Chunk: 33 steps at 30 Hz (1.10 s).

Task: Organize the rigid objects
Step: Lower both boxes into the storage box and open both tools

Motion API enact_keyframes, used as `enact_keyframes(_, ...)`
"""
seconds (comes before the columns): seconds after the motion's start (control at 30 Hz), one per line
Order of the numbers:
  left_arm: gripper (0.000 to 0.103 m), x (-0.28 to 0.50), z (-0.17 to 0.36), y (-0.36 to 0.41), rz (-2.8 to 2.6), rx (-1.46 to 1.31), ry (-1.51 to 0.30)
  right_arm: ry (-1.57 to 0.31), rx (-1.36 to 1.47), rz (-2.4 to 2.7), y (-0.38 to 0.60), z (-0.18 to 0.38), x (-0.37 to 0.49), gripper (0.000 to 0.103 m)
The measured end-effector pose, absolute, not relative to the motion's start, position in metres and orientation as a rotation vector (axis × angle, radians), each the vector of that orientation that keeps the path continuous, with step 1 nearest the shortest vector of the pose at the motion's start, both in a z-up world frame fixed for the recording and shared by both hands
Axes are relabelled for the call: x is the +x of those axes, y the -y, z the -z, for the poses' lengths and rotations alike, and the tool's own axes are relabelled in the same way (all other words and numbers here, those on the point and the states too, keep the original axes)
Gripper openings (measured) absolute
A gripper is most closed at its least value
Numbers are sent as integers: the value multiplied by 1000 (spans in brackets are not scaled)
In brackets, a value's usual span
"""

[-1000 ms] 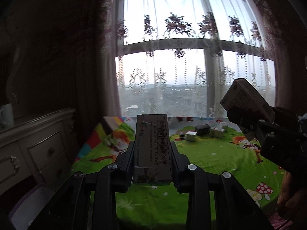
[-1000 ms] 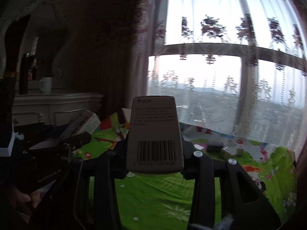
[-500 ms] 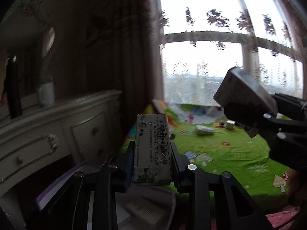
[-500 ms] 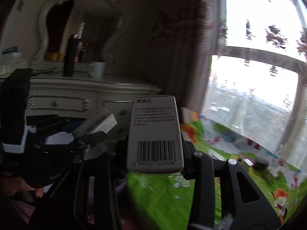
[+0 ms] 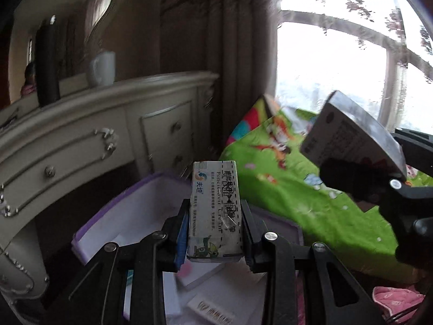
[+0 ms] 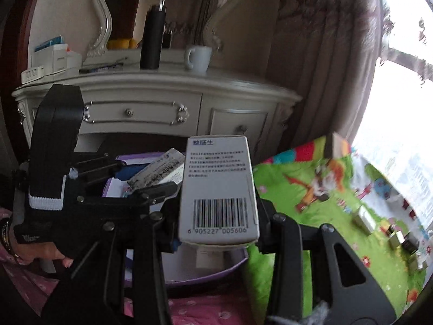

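My left gripper is shut on a narrow white medicine box with blue and black print, held above a purple-rimmed white storage box. My right gripper is shut on a wider white box with a barcode, held over the near right part of the same storage box. The right gripper's box also shows in the left wrist view at the right. The left gripper and its box show in the right wrist view at the left.
A cream dresser with a white mug and a dark bottle stands behind the storage box. A green play mat with several small boxes lies to the right, below a curtained window.
Both grippers have swung left with their boxes, away from the window and mat, toward the dresser. The purple-rimmed storage box has come into view beneath them.
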<state>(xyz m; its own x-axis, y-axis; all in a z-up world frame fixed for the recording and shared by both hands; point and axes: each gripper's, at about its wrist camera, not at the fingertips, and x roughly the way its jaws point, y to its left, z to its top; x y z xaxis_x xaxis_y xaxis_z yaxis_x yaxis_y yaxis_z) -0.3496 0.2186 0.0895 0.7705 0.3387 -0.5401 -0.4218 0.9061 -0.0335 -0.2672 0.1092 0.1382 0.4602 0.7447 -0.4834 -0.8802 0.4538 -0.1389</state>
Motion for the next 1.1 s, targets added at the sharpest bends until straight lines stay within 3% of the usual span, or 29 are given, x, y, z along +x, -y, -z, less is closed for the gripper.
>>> enact_keyframes(0.3,34,-355,-59,-265,-492,-265,-698,-567,-475,-1113,-157,-109,-259,44)
enact_keyframes(0.9,35,-355,-31,-292,-597,-308,-830,-677,-525,-1225,-184,-66,-281,44)
enact_keyframes(0.93,37,-354,-30,-294,-609,-309,-836,-681,-529,-1235,-185,-65,-282,45)
enact_keyframes(1.0,61,-354,-30,-297,-625,-320,-845,-677,-533,-1224,-185,-64,-282,59)
enact_keyframes(1.1,85,-354,-35,-295,-664,-297,-823,-680,-478,-1185,-173,-69,-271,76)
